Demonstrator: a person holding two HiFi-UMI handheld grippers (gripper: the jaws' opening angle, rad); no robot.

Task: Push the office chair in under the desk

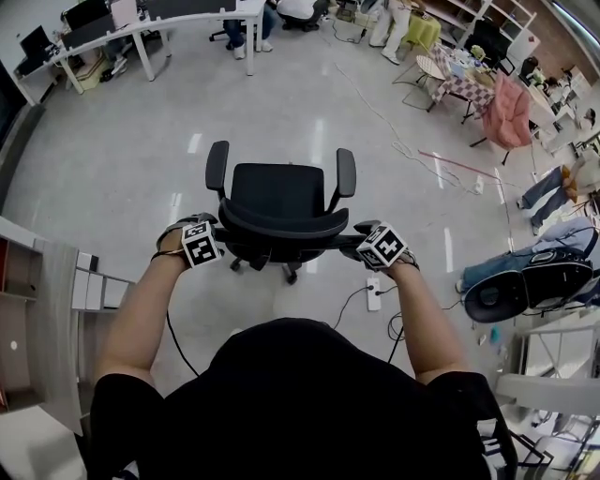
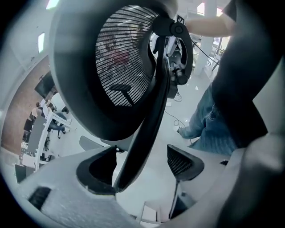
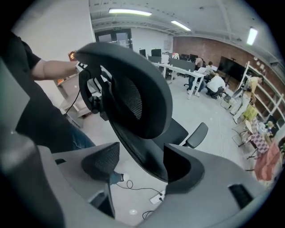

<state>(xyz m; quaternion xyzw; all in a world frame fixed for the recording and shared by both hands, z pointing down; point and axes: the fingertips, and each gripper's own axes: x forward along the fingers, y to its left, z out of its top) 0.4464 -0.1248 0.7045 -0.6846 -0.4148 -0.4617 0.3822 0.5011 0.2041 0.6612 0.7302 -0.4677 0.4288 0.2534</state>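
Jaws of left gripper (image 2: pixel 142 164) and right gripper (image 3: pixel 136 164) stand spread wide, each pair straddling one upper side rim of the backrest (image 1: pixel 281 231) without clamping it. This two-sided placement likely prepares a symmetric hold so the push tracks straight. Office chair (image 1: pixel 277 199) stands on open floor (image 1: pixel 112 159) directly ahead of the person, seat facing away, well apart from the white desk (image 1: pixel 187 19)

Person wears black short-sleeved shirt (image 1: pixel 281 403), seemingly blue jeans (image 2: pixel 213 129).
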